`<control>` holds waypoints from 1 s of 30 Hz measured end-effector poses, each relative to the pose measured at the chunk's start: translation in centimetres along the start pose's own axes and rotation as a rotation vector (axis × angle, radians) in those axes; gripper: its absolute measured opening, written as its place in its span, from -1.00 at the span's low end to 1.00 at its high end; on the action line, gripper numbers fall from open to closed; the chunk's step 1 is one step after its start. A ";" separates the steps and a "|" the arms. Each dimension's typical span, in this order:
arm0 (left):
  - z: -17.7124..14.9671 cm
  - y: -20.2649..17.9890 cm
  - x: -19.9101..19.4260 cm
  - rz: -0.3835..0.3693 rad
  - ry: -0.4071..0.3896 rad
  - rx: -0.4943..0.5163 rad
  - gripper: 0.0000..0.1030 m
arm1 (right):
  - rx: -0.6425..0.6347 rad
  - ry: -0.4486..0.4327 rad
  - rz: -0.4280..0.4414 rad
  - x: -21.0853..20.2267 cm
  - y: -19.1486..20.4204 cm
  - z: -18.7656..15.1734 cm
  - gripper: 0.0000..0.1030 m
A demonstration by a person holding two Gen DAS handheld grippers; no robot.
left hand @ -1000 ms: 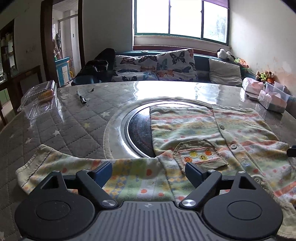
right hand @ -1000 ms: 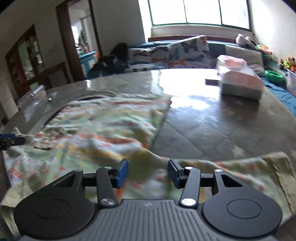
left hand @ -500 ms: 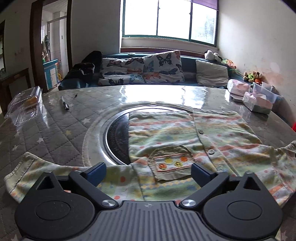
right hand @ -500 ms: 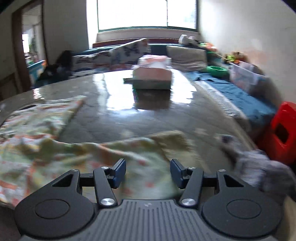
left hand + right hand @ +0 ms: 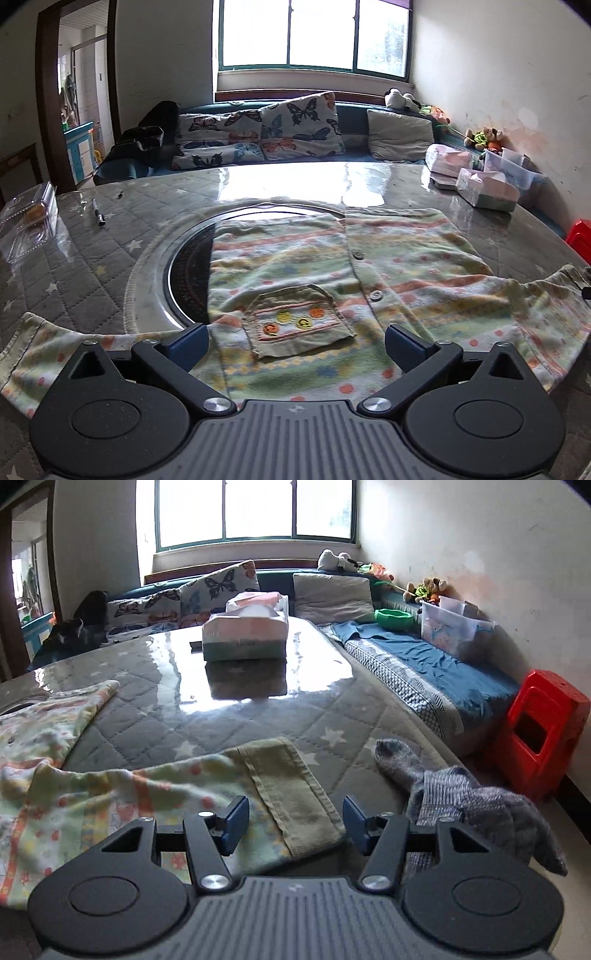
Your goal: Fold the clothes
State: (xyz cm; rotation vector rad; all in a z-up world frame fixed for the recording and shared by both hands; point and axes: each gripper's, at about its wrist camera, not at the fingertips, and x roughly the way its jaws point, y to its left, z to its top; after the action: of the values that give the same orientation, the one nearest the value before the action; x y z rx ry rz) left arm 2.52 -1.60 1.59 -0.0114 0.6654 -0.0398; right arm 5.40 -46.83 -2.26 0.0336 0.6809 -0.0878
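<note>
Shirt (image 5: 332, 266) spread flat on quilted table (image 5: 92, 258), left gripper (image 5: 295, 339) jaws wide apart over its pocket, right gripper (image 5: 295, 825) jaws parted, gripping nothing, over sleeve cuff (image 5: 295, 794)

Shirt's (image 5: 295, 266) near hem behind gripper (image 5: 295, 341); red stool (image 5: 580, 240) edge-cropped

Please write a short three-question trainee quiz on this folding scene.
1. True or false: the left hand-held gripper grips the shirt.
2. What lies beside the sleeve cuff near the right hand-held gripper? A) grey socks B) a pen C) a cup
3. Fill in: the shirt pocket shows three embroidered ____ faces.

Key: 1 false, its jaws stand open; 2 A, grey socks; 3 smiley.
</note>
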 end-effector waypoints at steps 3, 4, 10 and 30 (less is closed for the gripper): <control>0.0 -0.3 0.2 -0.002 0.012 0.001 1.00 | 0.003 -0.002 -0.001 -0.2 0.0 -0.3 0.04; -0.1 -0.4 0.3 -0.002 0.016 0.000 1.00 | 0.006 -0.001 0.002 -0.3 0.1 -0.4 -0.02; -0.1 -1.1 0.5 -0.019 0.029 0.001 1.00 | 0.012 -0.002 0.041 -1.0 0.5 -0.5 -0.67; -0.8 -3.4 0.6 -0.088 0.048 0.039 1.00 | -0.143 -0.247 0.431 -11.2 10.4 6.9 -0.80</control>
State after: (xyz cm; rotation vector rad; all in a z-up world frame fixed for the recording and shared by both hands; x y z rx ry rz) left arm 2.40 -5.04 0.64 -0.0025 0.7114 -0.1377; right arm 1.98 -36.13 10.16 0.0310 0.4195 0.3656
